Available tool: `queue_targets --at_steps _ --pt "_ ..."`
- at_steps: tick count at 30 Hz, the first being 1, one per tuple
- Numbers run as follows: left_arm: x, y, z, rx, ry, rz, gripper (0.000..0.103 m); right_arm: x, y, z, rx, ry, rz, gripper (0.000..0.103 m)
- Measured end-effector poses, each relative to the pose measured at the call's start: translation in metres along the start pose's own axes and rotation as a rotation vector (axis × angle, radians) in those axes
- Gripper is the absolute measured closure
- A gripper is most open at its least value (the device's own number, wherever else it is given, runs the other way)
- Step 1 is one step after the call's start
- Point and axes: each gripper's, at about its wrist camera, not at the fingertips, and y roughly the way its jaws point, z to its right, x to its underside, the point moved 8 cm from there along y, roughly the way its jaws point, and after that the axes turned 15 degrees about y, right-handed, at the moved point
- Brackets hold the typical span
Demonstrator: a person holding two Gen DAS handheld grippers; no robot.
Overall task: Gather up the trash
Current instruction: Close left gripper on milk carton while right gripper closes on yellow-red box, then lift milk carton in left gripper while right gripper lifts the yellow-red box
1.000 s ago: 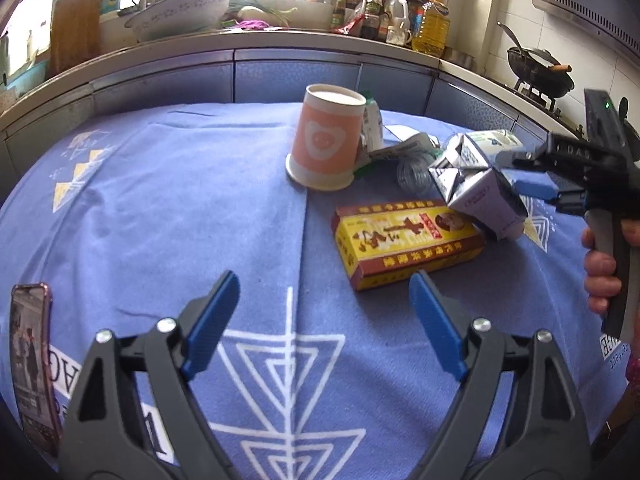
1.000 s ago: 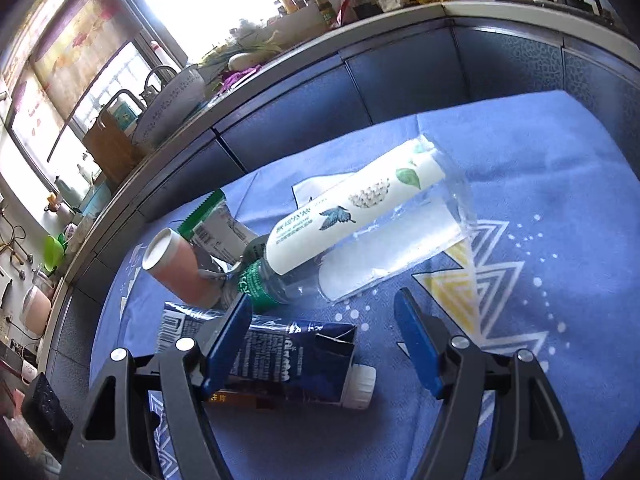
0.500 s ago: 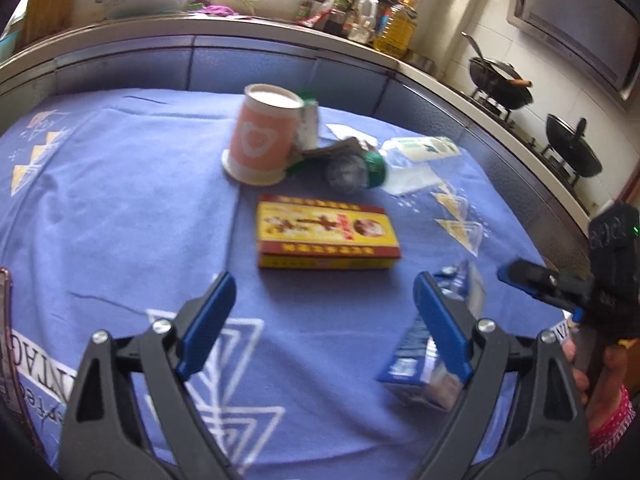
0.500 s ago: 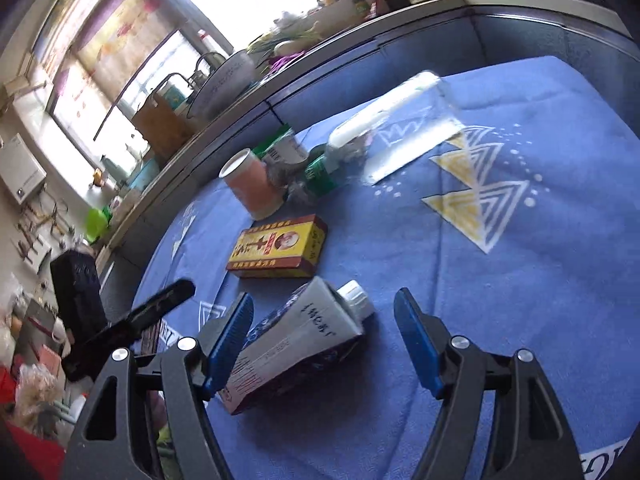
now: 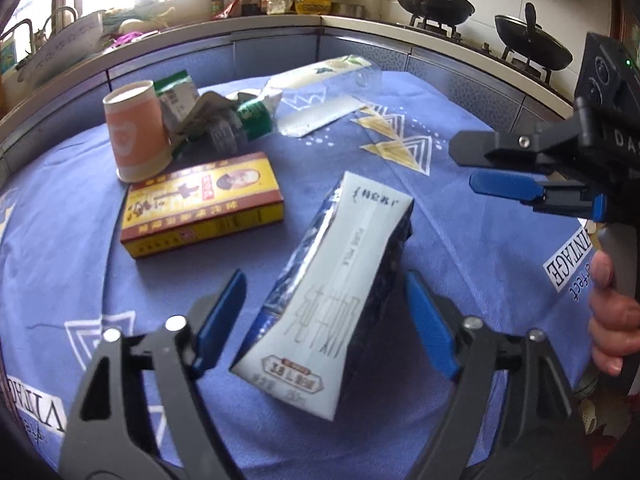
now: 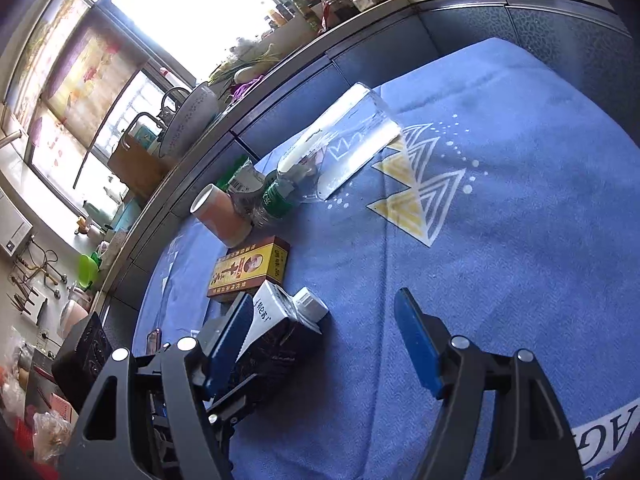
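A blue-and-white milk carton (image 5: 332,300) lies tilted on the blue cloth, its white cap (image 6: 308,304) pointing away. My left gripper (image 5: 326,320) straddles it and its jaws are closing, with a thin gap still showing at each pad. My right gripper (image 5: 492,168) hangs open to the right of the carton's far end, holding nothing. In the right wrist view the carton (image 6: 276,320) sits beside the left finger of that gripper (image 6: 324,340). Further back lie a yellow-red box (image 5: 200,204), an orange paper cup (image 5: 136,136) and a green-labelled bottle (image 5: 256,116).
A clear plastic pack (image 5: 324,80) and a green-white carton (image 5: 176,92) lie in the far pile. A phone (image 6: 154,340) rests near the cloth's left edge. A person's hand (image 5: 612,320) grips the right handle. Behind the table run a counter and a stove with woks (image 5: 436,0).
The right gripper carried the milk carton from the pile to the near side and came off it. The left gripper swung right and now has the carton between its narrowing fingers.
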Motion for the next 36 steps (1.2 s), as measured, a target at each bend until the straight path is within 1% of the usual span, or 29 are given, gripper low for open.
queue_targets --at_steps 1,2,3,7,10,12,14,16,17,19,21,24,25,26,27,28,29,30,31,32,34,36 --pt "0.002 0.001 -0.001 0.011 -0.006 -0.003 0.043 0.0 0.002 -0.004 0.003 -0.015 -0.001 0.03" --pt "0.004 0.0 -0.002 0.014 -0.012 0.005 0.05 -0.001 0.005 -0.007 0.01 -0.032 0.001 0.03" --pt "0.005 -0.002 -0.005 0.013 -0.018 0.008 0.052 -0.002 0.009 -0.012 0.017 -0.054 0.001 0.03" --pt "0.019 -0.024 -0.027 0.028 -0.075 0.034 0.052 0.0 0.033 -0.043 0.035 -0.192 -0.035 0.03" --pt "0.036 -0.051 -0.052 0.006 -0.128 0.057 0.053 0.007 0.055 -0.075 0.019 -0.342 -0.071 0.03" --pt "0.054 -0.072 -0.071 -0.009 -0.185 0.071 0.053 0.013 0.075 -0.098 0.006 -0.462 -0.099 0.03" --pt "0.071 -0.088 -0.086 -0.026 -0.243 0.074 0.053 0.018 0.096 -0.114 0.01 -0.531 -0.135 0.03" --pt "0.089 -0.102 -0.101 -0.057 -0.297 0.069 0.053 0.027 0.118 -0.133 -0.001 -0.591 -0.181 0.03" --pt "0.096 -0.107 -0.107 -0.074 -0.315 0.067 0.053 0.033 0.127 -0.141 0.005 -0.627 -0.19 0.029" --pt "0.107 -0.116 -0.117 -0.111 -0.338 0.065 0.053 0.044 0.147 -0.151 0.041 -0.714 -0.204 0.028" --pt "0.111 -0.117 -0.124 -0.158 -0.34 0.051 0.053 0.054 0.164 -0.154 0.09 -0.795 -0.206 0.028" --pt "0.111 -0.116 -0.127 -0.172 -0.349 0.051 0.053 0.059 0.181 -0.145 0.176 -0.876 -0.198 0.028" --pt "0.11 -0.113 -0.127 -0.173 -0.348 0.048 0.053 0.058 0.185 -0.139 0.196 -0.881 -0.203 0.028" --pt "0.109 -0.11 -0.127 -0.176 -0.344 0.04 0.053 0.058 0.185 -0.133 0.209 -0.871 -0.212 0.033" --pt "0.106 -0.104 -0.126 -0.181 -0.339 0.027 0.053 0.056 0.18 -0.129 0.199 -0.85 -0.207 0.034" --pt "0.105 -0.099 -0.126 -0.183 -0.334 0.016 0.053 0.055 0.173 -0.126 0.178 -0.814 -0.213 0.04" --pt "0.104 -0.094 -0.125 -0.182 -0.332 0.007 0.051 0.053 0.164 -0.122 0.166 -0.783 -0.211 0.04" --pt "0.102 -0.091 -0.124 -0.17 -0.334 0.002 0.048 0.052 0.153 -0.119 0.158 -0.76 -0.195 0.04" --pt "0.101 -0.089 -0.123 -0.168 -0.34 0.001 0.039 0.052 0.141 -0.114 0.157 -0.742 -0.178 0.04" --pt "0.099 -0.089 -0.123 -0.17 -0.343 0.008 0.035 0.052 0.129 -0.109 0.16 -0.724 -0.165 0.041" --pt "0.094 -0.086 -0.122 -0.173 -0.336 0.013 0.035 0.054 0.103 -0.094 0.164 -0.673 -0.14 0.041" --pt "0.091 -0.079 -0.124 -0.188 -0.333 -0.009 0.035 0.055 0.081 -0.074 0.189 -0.623 -0.111 0.041"
